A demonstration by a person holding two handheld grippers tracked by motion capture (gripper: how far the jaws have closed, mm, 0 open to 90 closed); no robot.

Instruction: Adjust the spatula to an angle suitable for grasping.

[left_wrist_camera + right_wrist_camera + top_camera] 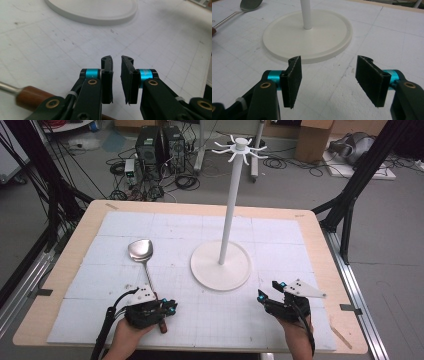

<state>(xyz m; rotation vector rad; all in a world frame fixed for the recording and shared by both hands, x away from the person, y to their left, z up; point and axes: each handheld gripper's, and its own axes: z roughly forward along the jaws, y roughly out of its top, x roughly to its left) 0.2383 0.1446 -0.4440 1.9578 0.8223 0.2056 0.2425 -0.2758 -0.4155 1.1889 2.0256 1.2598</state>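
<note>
The left gripper sits at the near edge of the table, its jaws drawn close with a narrow slit of bare mat between the pads, nothing caught in it. The spatula lies just beside those fingers: in the high view its wooden handle end pokes out from under the gripper body, the metal shaft runs away from the person, and the shiny blade rests flat on the white mat, well beyond the fingertips. The left gripper view gives what the high view cannot: the brown handle passes below and to the left of the left jaw's arm, outside the gap, blurred and cut off by the frame edge. Whether the gripper body touches the handle cannot be told.

The right gripper has its jaws wide apart over bare mat, holding nothing. Ahead of its fingers stands the round base of the white rack; the pole is cut off at the top there, while the high view shows its crown of hooks. The spatula's blade is clipped at that view's upper left corner.

Both forearms enter from the bottom, hands wrapped around the gripper bodies, jaws pointing away across the table and slightly inward.
</note>
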